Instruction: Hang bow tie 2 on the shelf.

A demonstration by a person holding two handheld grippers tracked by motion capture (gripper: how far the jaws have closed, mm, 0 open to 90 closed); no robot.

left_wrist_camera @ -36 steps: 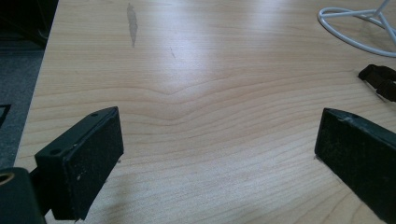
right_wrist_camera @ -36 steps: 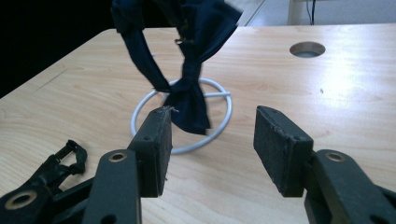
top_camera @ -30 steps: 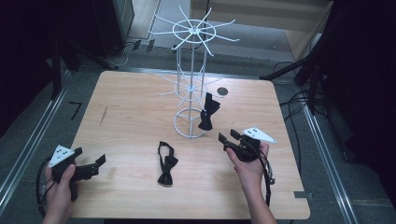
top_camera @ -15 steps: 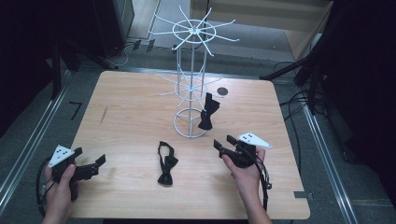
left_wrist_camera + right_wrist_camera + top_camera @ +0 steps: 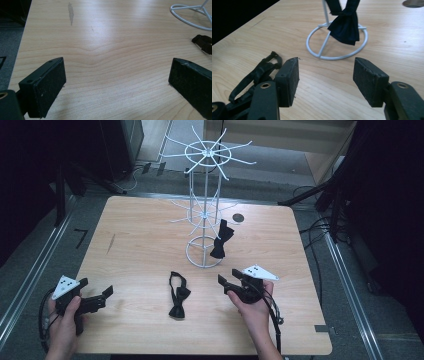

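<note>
A white wire rack [image 5: 205, 215] stands mid-table on a ring base [image 5: 337, 56]. One black bow tie [image 5: 221, 240] hangs from a low arm of it, down by the base [image 5: 345, 25]. A second black bow tie [image 5: 178, 295] lies flat on the wood in front of the rack. My right gripper [image 5: 227, 279] is to the right of that lying tie, open and empty; in the right gripper view the tie [image 5: 257, 72] sits just outside the left jaw of the gripper [image 5: 325, 72]. My left gripper [image 5: 96, 288] rests at the near left, open wide [image 5: 117, 75] over bare wood.
The wooden table [image 5: 140, 235] has a dark round grommet [image 5: 238, 218] behind the rack and a small dark streak [image 5: 110, 243] at the left. Metal rails and cables run along the floor on both sides. The lying tie's strap end [image 5: 203, 43] reaches into the left gripper view.
My right gripper has moved left and a little nearer to me, closer to the lying bow tie. The left gripper has stayed put.
</note>
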